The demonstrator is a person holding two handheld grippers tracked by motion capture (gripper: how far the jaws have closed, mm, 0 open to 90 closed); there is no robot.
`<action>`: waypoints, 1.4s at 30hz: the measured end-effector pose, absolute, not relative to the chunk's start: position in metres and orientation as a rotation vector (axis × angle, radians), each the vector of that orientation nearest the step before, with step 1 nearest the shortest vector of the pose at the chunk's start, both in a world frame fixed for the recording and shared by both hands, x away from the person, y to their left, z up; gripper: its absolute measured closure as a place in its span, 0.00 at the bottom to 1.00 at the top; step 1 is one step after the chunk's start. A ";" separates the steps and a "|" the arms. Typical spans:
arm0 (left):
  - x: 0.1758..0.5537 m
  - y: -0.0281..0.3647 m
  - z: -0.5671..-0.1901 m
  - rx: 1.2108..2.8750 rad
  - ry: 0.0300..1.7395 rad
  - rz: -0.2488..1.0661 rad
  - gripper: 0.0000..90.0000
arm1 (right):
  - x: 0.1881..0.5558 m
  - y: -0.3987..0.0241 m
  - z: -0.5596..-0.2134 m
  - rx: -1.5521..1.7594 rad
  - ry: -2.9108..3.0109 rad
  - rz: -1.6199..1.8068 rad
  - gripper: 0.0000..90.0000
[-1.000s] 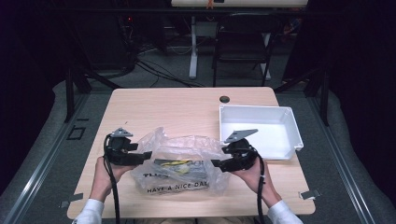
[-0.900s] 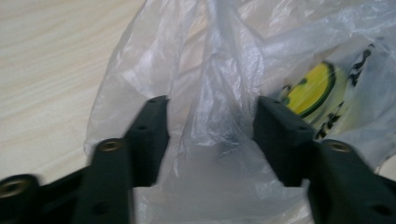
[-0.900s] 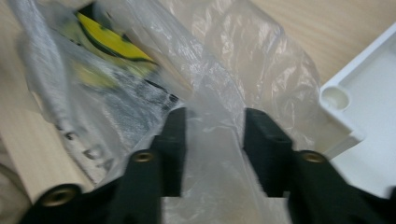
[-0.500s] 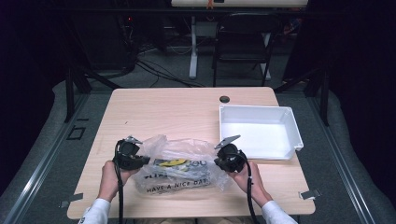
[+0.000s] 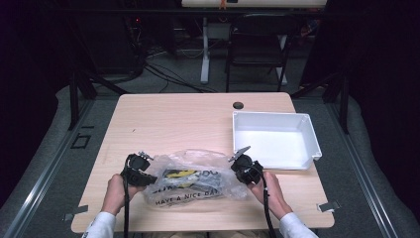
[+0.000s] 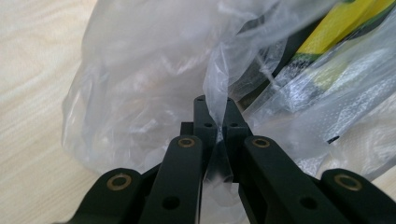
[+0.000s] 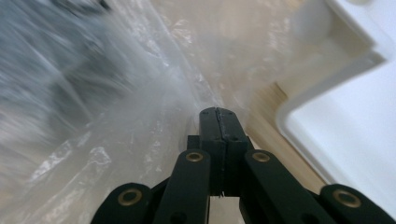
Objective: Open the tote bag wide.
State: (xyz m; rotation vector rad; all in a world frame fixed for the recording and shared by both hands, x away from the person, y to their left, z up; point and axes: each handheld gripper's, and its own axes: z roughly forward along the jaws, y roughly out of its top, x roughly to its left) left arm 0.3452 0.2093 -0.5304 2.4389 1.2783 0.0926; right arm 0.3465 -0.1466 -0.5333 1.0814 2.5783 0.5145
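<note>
Fingers [image 6: 232,122] of the left gripper [image 6: 214,122] have just closed and pinch a fold of the clear plastic bag [image 5: 193,178]. Fingers [image 7: 231,128] of the right gripper [image 7: 218,126] have likewise just closed, pressed together on the bag's thin film. Both grippers sit at opposite ends of the bag, which lies on the bench [image 5: 173,119] at lower centre of the high view. At right of the frame rests a white tray [image 5: 307,134].

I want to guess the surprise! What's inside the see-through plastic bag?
Inside the plastic bag lies something yellow and black, partly seen through the film. Crinkles and the printed lettering cover the rest, so what it is cannot be told.
</note>
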 end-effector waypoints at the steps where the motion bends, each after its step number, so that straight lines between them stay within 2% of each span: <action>1: 0.345 0.210 -0.531 2.443 1.278 0.083 0.99 | 0.347 -0.149 -0.532 1.081 2.576 0.495 1.00; 6: 0.346 0.215 -0.530 2.434 1.291 0.088 0.98 | 0.348 -0.157 -0.530 1.107 2.562 0.481 1.00; 7: 0.346 0.216 -0.530 2.436 1.282 0.084 0.91 | 0.348 -0.158 -0.530 1.112 2.569 0.507 1.00; 8: 0.345 0.216 -0.529 2.418 1.292 0.075 0.91 | 0.348 -0.158 -0.530 1.112 2.569 0.507 1.00; 9: 0.345 0.217 -0.527 2.396 1.295 0.069 0.80 | 0.347 -0.160 -0.524 1.105 2.592 0.558 0.93; 10: 0.344 0.218 -0.524 2.378 1.281 0.067 0.80 | 0.347 -0.160 -0.524 1.105 2.592 0.558 0.93; 12: 0.342 0.219 -0.515 2.332 1.274 0.097 0.63 | 0.342 -0.163 -0.507 1.098 2.592 0.690 0.78; 13: 0.340 0.218 -0.510 2.317 1.256 0.110 0.63 | 0.342 -0.163 -0.507 1.098 2.592 0.690 0.78; 15: 0.336 0.217 -0.500 2.265 1.246 0.142 0.48 | 0.335 -0.168 -0.489 1.070 2.558 0.812 0.64; 16: 0.334 0.216 -0.496 2.249 1.229 0.164 0.48 | 0.335 -0.168 -0.489 1.070 2.558 0.812 0.64; 19: 0.331 0.212 -0.483 2.196 1.194 0.205 0.39 | 0.323 -0.169 -0.472 1.012 2.520 0.939 0.52; 21: 0.331 0.210 -0.480 2.167 1.190 0.228 0.37 | 0.318 -0.165 -0.467 0.970 2.527 0.983 0.47; 24: 0.337 0.206 -0.482 2.147 1.205 0.271 0.36 | 0.308 -0.148 -0.466 0.862 2.612 1.002 0.39; 29: 0.343 0.206 -0.492 2.146 1.233 0.292 0.39 | 0.300 -0.114 -0.488 0.733 2.713 0.896 0.37; 36: 0.347 0.212 -0.508 2.160 1.258 0.217 0.54 | 0.314 -0.112 -0.507 0.818 2.754 0.810 0.38; 39: 0.349 0.211 -0.514 2.187 1.251 0.180 0.61 | 0.319 -0.117 -0.512 0.848 2.779 0.793 0.49; 42: 0.349 0.210 -0.517 2.197 1.245 0.171 0.67 | 0.321 -0.120 -0.516 0.870 2.789 0.802 0.69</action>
